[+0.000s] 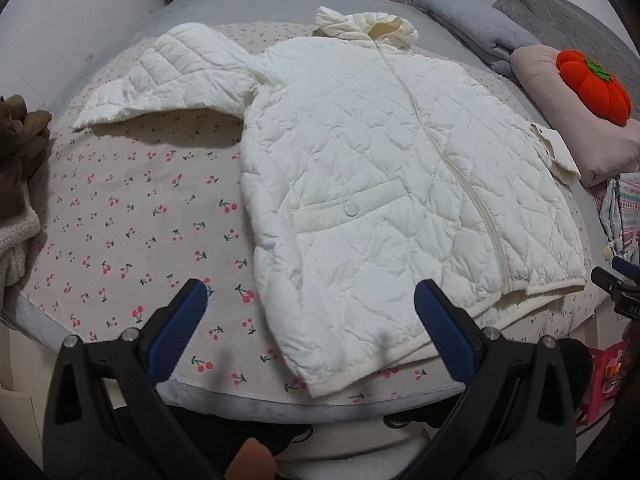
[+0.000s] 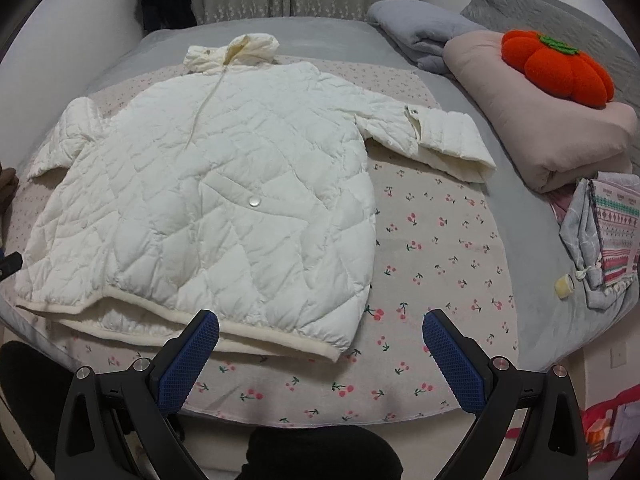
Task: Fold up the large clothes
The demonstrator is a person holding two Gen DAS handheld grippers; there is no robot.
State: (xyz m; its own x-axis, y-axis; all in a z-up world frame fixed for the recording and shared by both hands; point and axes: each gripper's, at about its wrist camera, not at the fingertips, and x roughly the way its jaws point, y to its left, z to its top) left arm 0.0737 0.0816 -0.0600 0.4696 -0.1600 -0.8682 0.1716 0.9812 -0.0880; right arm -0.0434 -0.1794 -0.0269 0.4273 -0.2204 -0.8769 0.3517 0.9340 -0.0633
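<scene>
A white quilted hooded jacket (image 1: 360, 168) (image 2: 208, 200) lies flat and zipped on a cherry-print sheet (image 1: 132, 216) (image 2: 432, 248), hood at the far end, both sleeves spread out to the sides. My left gripper (image 1: 310, 292) hovers open above the hem's left corner, nothing between its blue pads (image 1: 180, 328). My right gripper (image 2: 320, 322) hovers open over the hem's right corner, also holding nothing. The jacket's left sleeve (image 1: 160, 76) stretches toward the left; the right sleeve (image 2: 436, 140) reaches toward the pillows.
A pink pillow (image 2: 532, 128) with an orange pumpkin cushion (image 2: 556, 68) sits at the right, a grey folded blanket (image 2: 416, 32) behind it. Patterned cloth (image 2: 608, 236) lies at the right edge. Brown and cream clothing (image 1: 16, 184) is piled at the left. The bed edge (image 2: 320, 424) runs close below the grippers.
</scene>
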